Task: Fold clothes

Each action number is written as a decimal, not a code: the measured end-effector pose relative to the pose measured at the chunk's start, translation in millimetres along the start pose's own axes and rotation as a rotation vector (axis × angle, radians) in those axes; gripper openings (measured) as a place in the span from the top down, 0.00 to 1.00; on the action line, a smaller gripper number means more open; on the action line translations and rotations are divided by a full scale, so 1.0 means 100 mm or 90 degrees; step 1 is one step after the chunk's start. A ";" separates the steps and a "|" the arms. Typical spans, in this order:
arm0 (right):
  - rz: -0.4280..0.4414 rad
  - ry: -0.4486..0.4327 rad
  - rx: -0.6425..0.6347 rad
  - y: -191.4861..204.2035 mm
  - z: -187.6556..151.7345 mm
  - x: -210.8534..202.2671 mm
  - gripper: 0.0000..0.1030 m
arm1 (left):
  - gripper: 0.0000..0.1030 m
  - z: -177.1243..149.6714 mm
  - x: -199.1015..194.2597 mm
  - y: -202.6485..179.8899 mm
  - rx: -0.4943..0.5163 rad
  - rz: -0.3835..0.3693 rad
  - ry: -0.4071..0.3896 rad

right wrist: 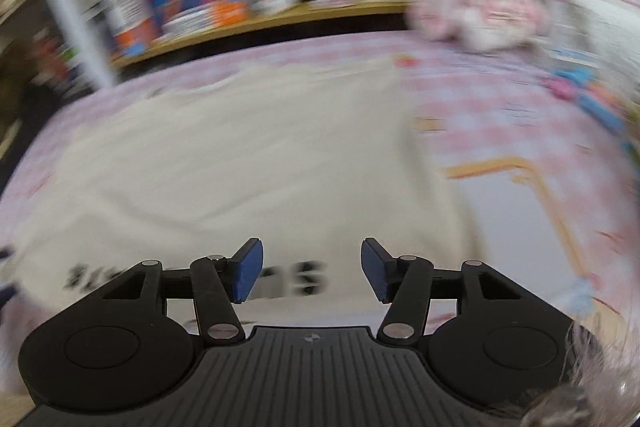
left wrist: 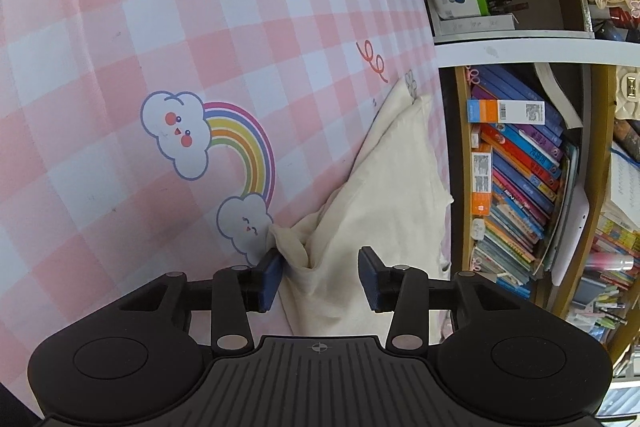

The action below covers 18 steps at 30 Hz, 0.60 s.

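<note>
The garment (left wrist: 384, 179) is plain cream; the right wrist view, though blurred, shows dark lettering (right wrist: 308, 279) printed on it. It lies on a bed sheet (left wrist: 120, 27) checked in pale pink and white, printed with white, blue-outlined clouds (left wrist: 178, 133) with red cheeks and a rainbow (left wrist: 248, 143) banded purple, blue, green, yellow, orange and pink. Each hand-held gripper (left wrist: 320, 277) (right wrist: 312, 273) is black with blue pads (left wrist: 270, 279). The bookshelf (left wrist: 520, 187) holds many-coloured book spines.

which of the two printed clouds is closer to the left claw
The smaller sleepy-eyed white cloud at the rainbow's lower end, beside the left claw; the bigger red-cheeked cloud lies farther.
</note>
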State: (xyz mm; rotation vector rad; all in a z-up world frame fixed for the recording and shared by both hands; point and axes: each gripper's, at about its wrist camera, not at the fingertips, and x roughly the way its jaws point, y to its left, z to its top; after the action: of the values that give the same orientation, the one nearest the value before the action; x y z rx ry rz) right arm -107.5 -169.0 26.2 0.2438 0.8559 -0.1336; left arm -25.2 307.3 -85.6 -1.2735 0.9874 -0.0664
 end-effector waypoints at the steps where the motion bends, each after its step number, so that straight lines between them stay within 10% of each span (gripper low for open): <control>1: 0.021 0.009 -0.021 0.10 0.02 0.03 0.49 | 0.60 0.01 0.00 0.00 0.001 -0.001 0.002; 7: 0.107 0.043 -0.160 0.85 0.08 0.17 0.49 | 0.64 0.03 0.03 -0.02 0.014 0.000 0.009; 10: 0.147 0.056 -0.234 1.26 0.06 0.22 0.49 | 0.85 0.04 0.07 -0.05 0.045 0.017 0.010; 18: 0.225 0.057 -0.433 2.17 -0.09 0.27 0.49 | 0.94 -0.04 -0.03 -0.44 0.230 -0.026 0.010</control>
State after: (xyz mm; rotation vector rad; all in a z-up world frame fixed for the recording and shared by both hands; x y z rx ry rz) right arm -50.5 42.0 34.8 -0.2413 0.8879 0.4970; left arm -9.3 290.5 -47.3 -0.9620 0.9146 -0.2746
